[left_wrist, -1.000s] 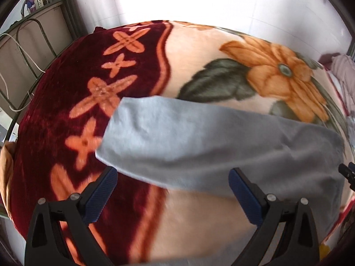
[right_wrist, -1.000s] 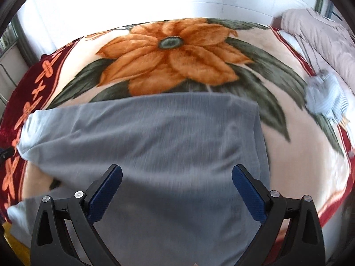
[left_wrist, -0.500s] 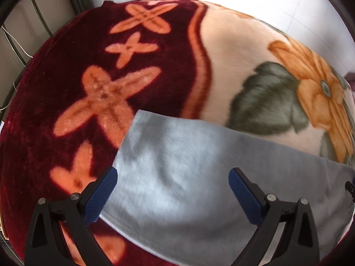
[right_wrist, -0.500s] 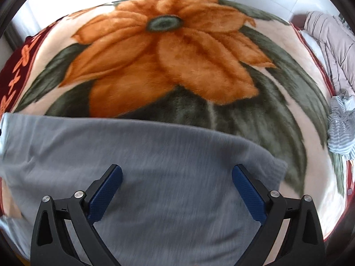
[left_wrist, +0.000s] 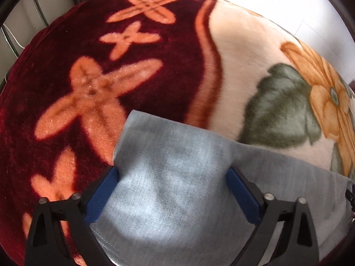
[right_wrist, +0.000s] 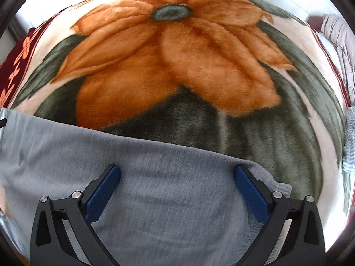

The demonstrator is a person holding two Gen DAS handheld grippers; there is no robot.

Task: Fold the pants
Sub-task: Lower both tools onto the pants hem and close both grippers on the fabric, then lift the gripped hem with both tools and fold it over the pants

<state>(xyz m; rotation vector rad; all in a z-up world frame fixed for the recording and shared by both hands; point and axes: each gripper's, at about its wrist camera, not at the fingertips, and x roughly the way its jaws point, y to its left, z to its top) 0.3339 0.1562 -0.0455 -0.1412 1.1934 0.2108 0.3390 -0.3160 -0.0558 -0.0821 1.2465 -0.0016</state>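
Light grey pants [left_wrist: 166,146] lie flat on a plush blanket [left_wrist: 88,88] with orange flowers, stretching left to right across both views. My left gripper [left_wrist: 173,175] hangs just over the left end of the pants, pointing steeply down. Its jaws are closing, with the cloth's corner between them and the left fingertip [left_wrist: 111,181] at the cloth's left edge. My right gripper [right_wrist: 177,170] stands open over the right end of the pants [right_wrist: 155,155], its fingers straddling the cloth near the far edge. Below the fingers the cloth is hidden.
The blanket [right_wrist: 177,55] covers a bed. A metal bed frame [left_wrist: 33,4] stands at the left, with a white wall [left_wrist: 266,0] behind. A pale quilted garment [right_wrist: 339,35] and a striped grey cloth [right_wrist: 349,141] lie at the bed's right edge.
Both grippers have dropped closer to the pants and moved toward their far edge. The left one now sits over the left corner, its jaws slightly narrower.
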